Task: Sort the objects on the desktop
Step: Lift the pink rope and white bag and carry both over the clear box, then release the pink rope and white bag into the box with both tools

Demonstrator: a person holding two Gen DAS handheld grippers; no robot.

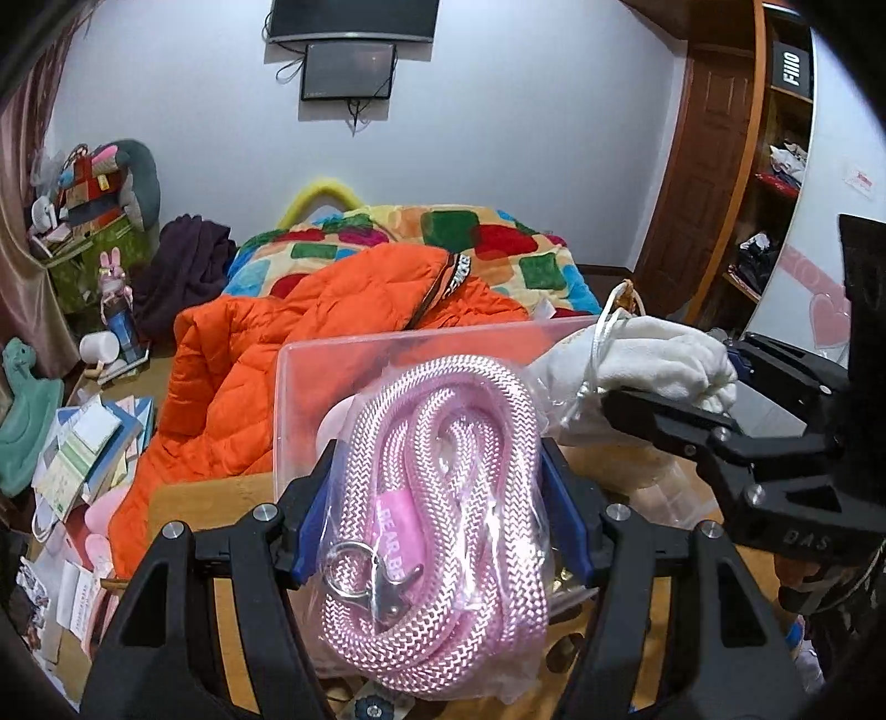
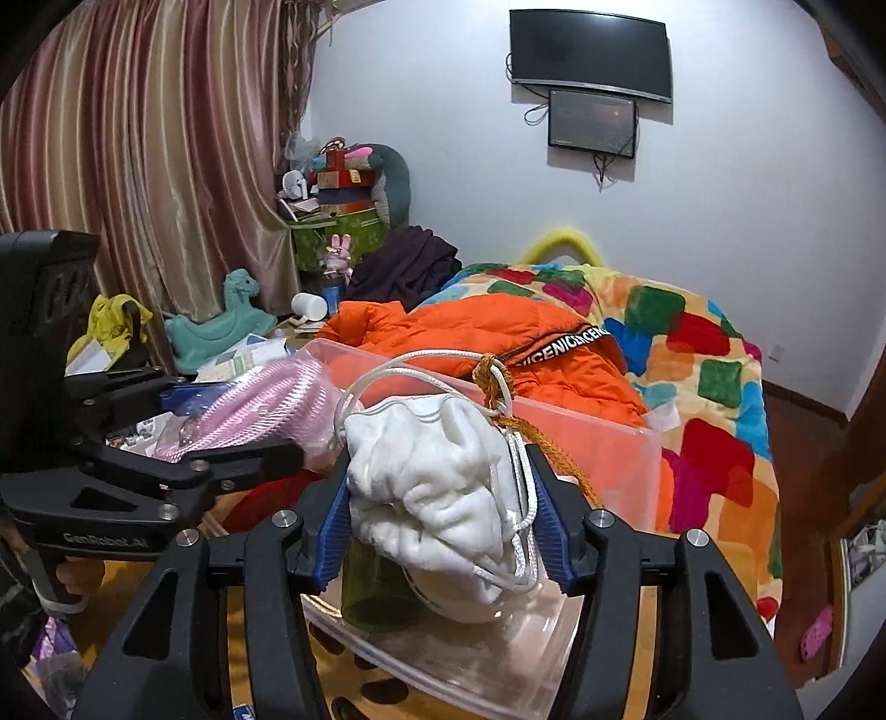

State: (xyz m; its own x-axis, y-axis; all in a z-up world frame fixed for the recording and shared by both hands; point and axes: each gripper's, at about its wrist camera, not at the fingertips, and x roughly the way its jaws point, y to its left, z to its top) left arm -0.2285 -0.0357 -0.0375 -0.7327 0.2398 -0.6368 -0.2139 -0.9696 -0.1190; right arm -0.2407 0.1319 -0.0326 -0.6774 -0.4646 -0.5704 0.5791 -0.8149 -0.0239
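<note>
Both loads poised at the clear bin.
Left gripper (image 1: 437, 515) fingers clamp the rope bag (image 1: 437, 498); right gripper (image 2: 443, 526) fingers flank the white pouch (image 2: 437, 487), grip uncertain; bin (image 2: 603, 448) lies just beyond, mid-frame.

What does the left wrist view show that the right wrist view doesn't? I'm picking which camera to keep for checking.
Only the left wrist view shows the metal clasp on the bagged pink rope in the left claw, and the wooden shelves.

Only the right wrist view shows the striped curtain, the orange cord knotted to the white drawstring pouch between the right claw's pads, and a dark green jar below it.

Both show the clear plastic bin, the orange jacket and the wall screens.
</note>
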